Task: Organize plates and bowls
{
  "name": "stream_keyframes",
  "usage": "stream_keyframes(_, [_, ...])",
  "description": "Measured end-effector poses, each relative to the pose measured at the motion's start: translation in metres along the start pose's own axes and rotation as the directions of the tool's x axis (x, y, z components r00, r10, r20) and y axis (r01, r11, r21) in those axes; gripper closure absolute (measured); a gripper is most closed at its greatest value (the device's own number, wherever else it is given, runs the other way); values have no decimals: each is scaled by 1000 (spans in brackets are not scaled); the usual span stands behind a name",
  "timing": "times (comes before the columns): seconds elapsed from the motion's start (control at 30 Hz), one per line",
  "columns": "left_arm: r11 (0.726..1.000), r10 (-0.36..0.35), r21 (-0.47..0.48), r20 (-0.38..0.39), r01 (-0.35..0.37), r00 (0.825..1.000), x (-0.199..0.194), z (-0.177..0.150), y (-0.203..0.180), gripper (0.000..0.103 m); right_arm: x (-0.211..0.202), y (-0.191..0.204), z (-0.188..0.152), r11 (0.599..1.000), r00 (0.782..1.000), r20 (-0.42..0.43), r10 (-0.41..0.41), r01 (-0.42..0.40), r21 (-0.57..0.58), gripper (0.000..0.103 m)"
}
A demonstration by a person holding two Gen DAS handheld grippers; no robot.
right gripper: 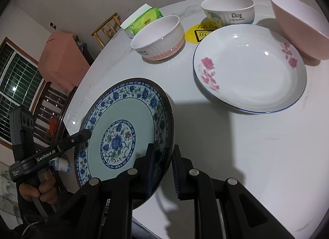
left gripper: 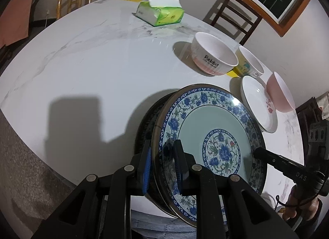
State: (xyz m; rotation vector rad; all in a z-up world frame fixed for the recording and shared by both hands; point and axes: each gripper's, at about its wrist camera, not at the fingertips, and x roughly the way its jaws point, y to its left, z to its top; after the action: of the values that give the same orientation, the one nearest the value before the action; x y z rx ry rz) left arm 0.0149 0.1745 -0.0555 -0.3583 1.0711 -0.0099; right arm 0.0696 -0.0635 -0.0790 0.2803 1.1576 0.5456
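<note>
- Holding the blue-patterned plate (left gripper: pixel 213 136) between us, we have the left gripper (left gripper: pixel 162 167) pinched nearly shut on its rim at about 7 o'clock in the left wrist view, and the right gripper (right gripper: pixel 163 169) clamped the same way on the opposite edge.
- We judge the plate stiff, glazed and slippery, fairly heavy and breakable; it is tilted and clear of the table, so the two rim grips have to carry it together.
- We think the raised rim is the only sensible hold, since the smooth centre offers nothing to pinch.
- Beyond it at 1 o'clock in the right wrist view lies the white plate with pink flowers (right gripper: pixel 249 70), a likely base for stacking.
- Further out stand the Rabbit bowl (right gripper: pixel 158 37), the Dog bowl (right gripper: pixel 228 10) and the pink bowl (right gripper: pixel 298 27), all equally fragile.
- We work on a white marble-look table (left gripper: pixel 82 70), hard and unforgiving, with a tissue pack (left gripper: pixel 160 13) at 12 o'clock.
- Wooden chairs, plain walls and a dark barred window surround us.
</note>
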Motion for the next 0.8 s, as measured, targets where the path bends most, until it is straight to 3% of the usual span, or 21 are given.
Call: stream_keyframes(0.8, [1000, 15, -2, -3, -15, 1000, 10, 1, 9, 82, 10, 18, 4, 996, 997, 10, -77, 78, -37, 84])
